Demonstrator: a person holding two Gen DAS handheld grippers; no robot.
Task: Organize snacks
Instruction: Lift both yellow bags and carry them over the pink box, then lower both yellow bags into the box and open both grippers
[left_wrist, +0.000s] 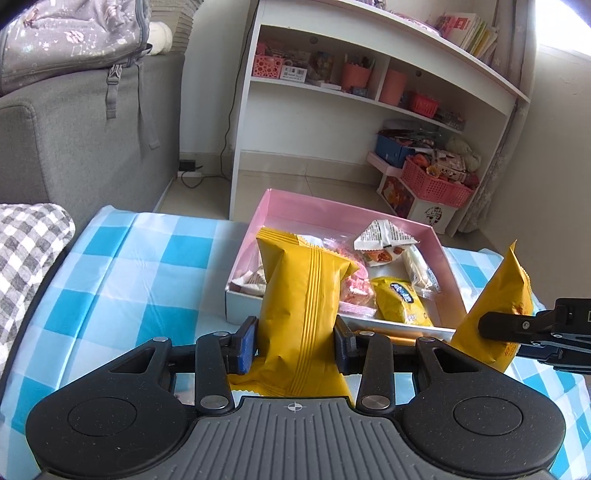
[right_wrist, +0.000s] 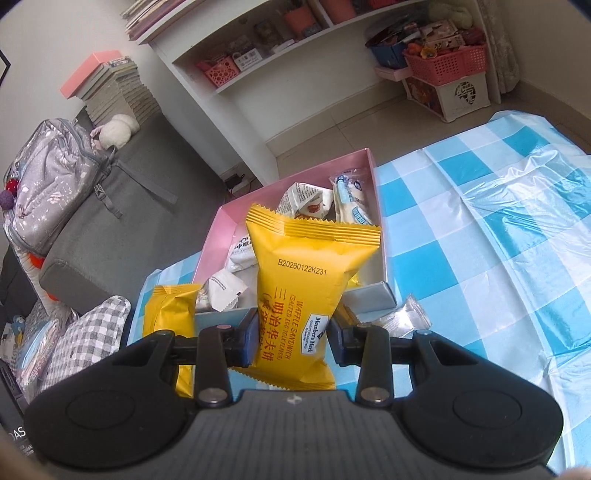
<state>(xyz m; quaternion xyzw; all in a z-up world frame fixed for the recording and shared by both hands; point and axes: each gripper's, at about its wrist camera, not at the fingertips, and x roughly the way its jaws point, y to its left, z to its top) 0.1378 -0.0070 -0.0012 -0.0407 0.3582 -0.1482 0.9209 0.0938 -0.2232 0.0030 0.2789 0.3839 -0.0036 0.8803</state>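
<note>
My left gripper (left_wrist: 295, 341) is shut on a plain yellow snack pack (left_wrist: 303, 295), held upright above the tablecloth just in front of the pink box (left_wrist: 332, 206). My right gripper (right_wrist: 293, 338) is shut on a second yellow pack (right_wrist: 303, 280) printed "Waffle Sandwich", also upright before the pink box (right_wrist: 229, 225). In the left wrist view the right gripper's pack (left_wrist: 498, 295) stands at the right edge. In the right wrist view the left gripper's pack (right_wrist: 170, 314) shows at lower left. Several wrapped snacks (left_wrist: 384, 240) lie in the box.
The blue-and-white checked tablecloth (right_wrist: 480, 240) covers the table. A small silver packet (right_wrist: 402, 317) lies on it beside the box's near corner. A white shelf (left_wrist: 369, 103) with baskets stands behind, a grey sofa (left_wrist: 92, 140) with a backpack at the left.
</note>
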